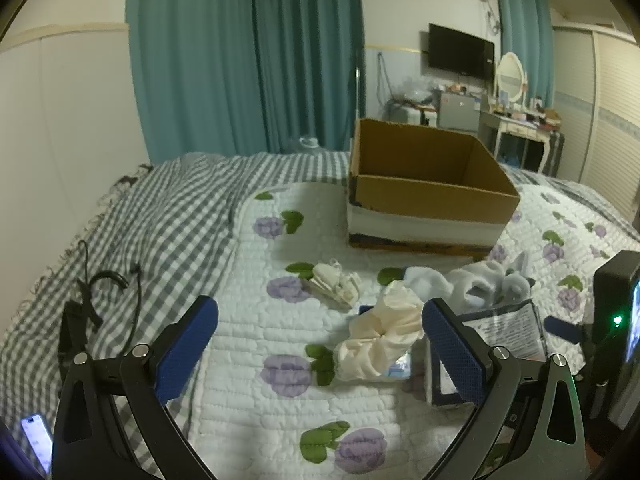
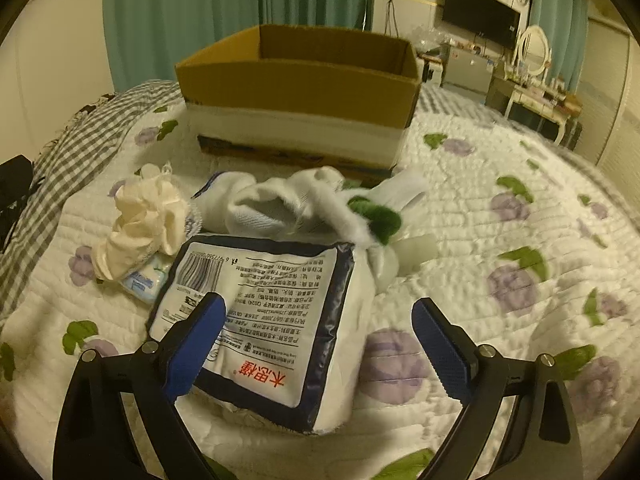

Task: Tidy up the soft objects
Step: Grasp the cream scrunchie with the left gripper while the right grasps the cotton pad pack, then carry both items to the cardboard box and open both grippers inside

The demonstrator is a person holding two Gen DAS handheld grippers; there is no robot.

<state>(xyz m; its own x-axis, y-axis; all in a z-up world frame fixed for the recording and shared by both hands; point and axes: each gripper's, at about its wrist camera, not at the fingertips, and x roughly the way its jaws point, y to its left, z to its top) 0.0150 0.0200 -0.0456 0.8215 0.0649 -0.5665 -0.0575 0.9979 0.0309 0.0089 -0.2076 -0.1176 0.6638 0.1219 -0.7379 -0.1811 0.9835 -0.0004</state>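
Two grippers were in view, both with blue pads spread wide and nothing between them. The right gripper [image 2: 316,336] sat at the lower centre of its frame, and the tissue pack [image 2: 256,320] lay partly inside its span: the left pad overlapped the pack's printed face, the right pad stood clear of the pack's white side over bare quilt; whether the left pad touched it could not be told. The pack's long axis ran from lower right to upper left, barcode end pointing away toward the cardboard box [image 2: 296,80] at upper centre. Just beyond the pack lay white socks [image 2: 276,200] with a green fuzzy piece, touching its far edge, and a cream scrunchie [image 2: 140,224] at centre left, resting on a small blue-white packet. The box stood open-topped on the floral quilt [image 2: 500,240], with open quilt to the right of the pile. In the left view, the left gripper [image 1: 320,340] hovered at lower centre, the cream scrunchie [image 1: 380,336] lying between its pads but nearer the right one. A second, smaller pale scrunchie [image 1: 336,282] lay farther off, apart from the pile. The box [image 1: 424,188] occupied upper right centre, and a checked blanket [image 1: 160,216] covered the left.
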